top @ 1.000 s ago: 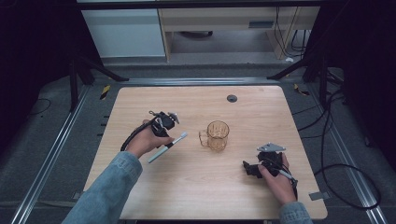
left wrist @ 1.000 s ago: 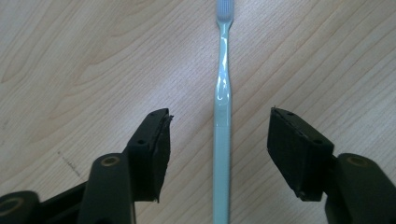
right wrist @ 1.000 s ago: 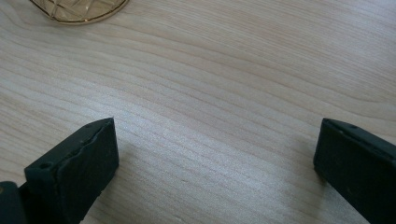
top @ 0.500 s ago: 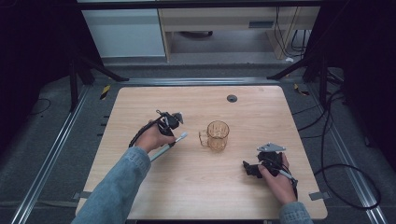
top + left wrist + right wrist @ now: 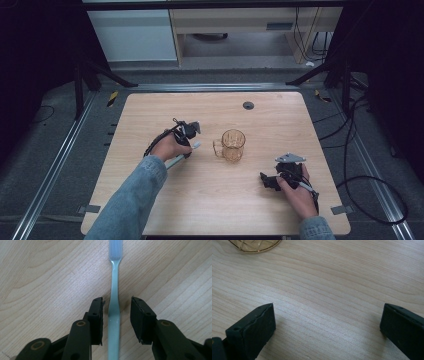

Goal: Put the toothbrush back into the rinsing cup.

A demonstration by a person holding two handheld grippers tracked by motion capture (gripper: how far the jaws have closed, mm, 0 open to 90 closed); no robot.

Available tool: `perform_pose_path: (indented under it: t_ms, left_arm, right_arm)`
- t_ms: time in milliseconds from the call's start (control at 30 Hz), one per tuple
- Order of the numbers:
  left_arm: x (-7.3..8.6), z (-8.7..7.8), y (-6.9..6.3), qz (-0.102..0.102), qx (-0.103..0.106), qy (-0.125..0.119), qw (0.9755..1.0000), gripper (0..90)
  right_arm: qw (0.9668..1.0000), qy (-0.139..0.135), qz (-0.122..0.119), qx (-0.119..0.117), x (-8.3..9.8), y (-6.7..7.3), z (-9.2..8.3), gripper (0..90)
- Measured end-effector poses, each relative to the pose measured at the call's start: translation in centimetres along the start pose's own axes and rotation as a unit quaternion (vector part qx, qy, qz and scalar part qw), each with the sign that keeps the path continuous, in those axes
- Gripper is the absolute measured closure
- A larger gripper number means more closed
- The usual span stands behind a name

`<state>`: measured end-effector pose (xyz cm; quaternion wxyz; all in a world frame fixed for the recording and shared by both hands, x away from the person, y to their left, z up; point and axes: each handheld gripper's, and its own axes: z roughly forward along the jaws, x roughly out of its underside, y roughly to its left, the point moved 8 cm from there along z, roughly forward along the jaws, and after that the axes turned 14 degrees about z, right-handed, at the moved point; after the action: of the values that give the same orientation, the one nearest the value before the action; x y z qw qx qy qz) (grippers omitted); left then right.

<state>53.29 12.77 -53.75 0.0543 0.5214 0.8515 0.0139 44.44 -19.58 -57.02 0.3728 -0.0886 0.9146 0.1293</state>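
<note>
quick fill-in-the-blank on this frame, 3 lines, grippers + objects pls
1. The left tongs straddle the handle of the pale blue plastic ____, with a gap at each jaw.
2. The amber glass mug stands ____ on the light wooden table.
3. The right tongs have their jaws spread wide, with only bare ____ between them.

Missing words: toothbrush; upright; wood

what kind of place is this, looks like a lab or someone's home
Most likely a lab or recording setup, not a home: a bare wooden table stands between metal floor rails, black stands and loose cables surround it, and the person holds a handheld gripper in each hand.
</note>
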Motion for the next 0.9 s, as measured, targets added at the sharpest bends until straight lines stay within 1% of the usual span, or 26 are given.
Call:
perform_pose_path:
  t_ms: [100, 133, 200, 233, 333, 400, 600, 700, 800, 900]
  left_arm:
    - [0.01, 0.04, 0.1, 0.002, 0.0, 0.004, 1.0, 63.1]
    - [-0.04, 0.08, 0.13, -0.001, 0.0, 0.002, 1.0, 63.7]
    - [-0.05, 0.12, 0.21, -0.002, 0.0, 0.001, 1.0, 65.5]
    - [-0.06, 0.12, 0.25, -0.002, 0.0, 0.0, 1.0, 68.8]
    - [-0.01, 0.14, 0.27, -0.002, 0.001, 0.0, 1.0, 70.9]
    - [0.04, 0.12, 0.31, -0.003, 0.001, 0.001, 1.0, 71.2]
    - [0.11, 0.26, 0.4, -0.003, 0.001, 0.004, 1.0, 72.1]
    - [-0.01, 0.27, 0.3, -0.001, 0.004, 0.001, 1.0, 73.1]
    - [0.0, 0.33, 0.44, 0.001, 0.002, 0.005, 1.0, 74.5]
    - [-0.13, 0.4, 0.33, 0.001, 0.003, 0.001, 1.0, 74.9]
  right_arm:
    - [1.0, 0.0, 0.001, -0.001, 0.0, 0.02, -0.01, 0.4]
    - [1.0, 0.0, 0.001, 0.0, 0.0, 0.01, 0.0, 0.4]
    - [1.0, 0.0, 0.0, -0.001, 0.0, 0.01, -0.01, 0.4]
    - [1.0, 0.0, 0.0, 0.0, 0.0, 0.01, 0.0, 0.4]
    - [1.0, 0.0, 0.0, 0.0, 0.0, 0.0, 0.0, 0.4]
    - [1.0, -0.001, -0.003, 0.001, -0.01, -0.05, 0.02, 0.4]
    - [1.0, -0.001, -0.004, 0.001, -0.01, -0.05, 0.02, 0.4]
    - [1.0, -0.001, -0.004, 0.001, -0.01, -0.05, 0.02, 0.4]
    - [1.0, -0.001, -0.004, 0.001, -0.01, -0.05, 0.02, 0.4]
    - [1.0, -0.001, -0.004, 0.001, -0.01, -0.05, 0.02, 0.4]
